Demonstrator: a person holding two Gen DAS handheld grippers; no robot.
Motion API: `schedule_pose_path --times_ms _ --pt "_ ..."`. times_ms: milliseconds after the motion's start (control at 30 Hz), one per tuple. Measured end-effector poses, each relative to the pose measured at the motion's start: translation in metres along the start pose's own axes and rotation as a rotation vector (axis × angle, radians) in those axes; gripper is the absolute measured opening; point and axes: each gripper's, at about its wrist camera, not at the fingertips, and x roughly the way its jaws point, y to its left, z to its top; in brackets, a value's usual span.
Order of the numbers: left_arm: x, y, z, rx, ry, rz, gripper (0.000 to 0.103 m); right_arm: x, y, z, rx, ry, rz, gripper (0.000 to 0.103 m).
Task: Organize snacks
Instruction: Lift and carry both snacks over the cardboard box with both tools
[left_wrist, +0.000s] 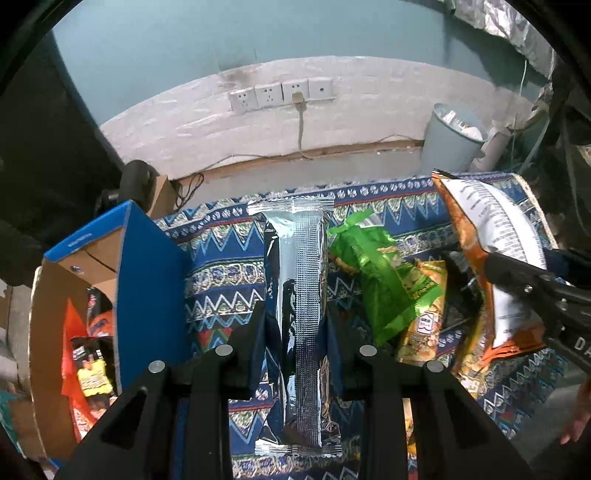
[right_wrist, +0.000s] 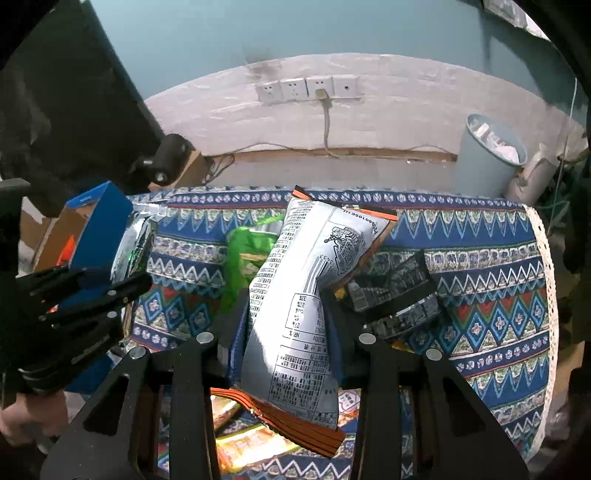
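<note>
My left gripper (left_wrist: 295, 314) is shut on a long silver foil packet (left_wrist: 299, 266), which stands upright between its fingers above the patterned tablecloth (left_wrist: 221, 266). My right gripper (right_wrist: 284, 299) is shut on an orange bag with a white printed back (right_wrist: 295, 288), lifted off the snack pile. Each gripper shows in the other's view: the right gripper (left_wrist: 498, 264) holds its orange bag (left_wrist: 491, 229) at the right, and the left gripper (right_wrist: 110, 280) holds the silver packet (right_wrist: 133, 240) at the left. An open blue cardboard box (left_wrist: 147, 273) with several snacks inside (left_wrist: 88, 354) stands left of the left gripper.
A green bag (left_wrist: 384, 273) and a yellow bag (left_wrist: 424, 328) lie on the cloth between the grippers. A dark packet (right_wrist: 395, 291) lies to the right, and more bags (right_wrist: 243, 446) lie under the right gripper. A grey bin (left_wrist: 450, 136) stands behind the table. The table's right edge (right_wrist: 546, 280) is close.
</note>
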Motion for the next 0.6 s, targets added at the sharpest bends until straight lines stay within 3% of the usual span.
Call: schedule_pose_path --times_ms 600 --pt "-0.073 0.027 -0.012 -0.017 -0.092 -0.005 0.030 -0.046 0.062 0.013 -0.091 -0.090 0.065 0.036"
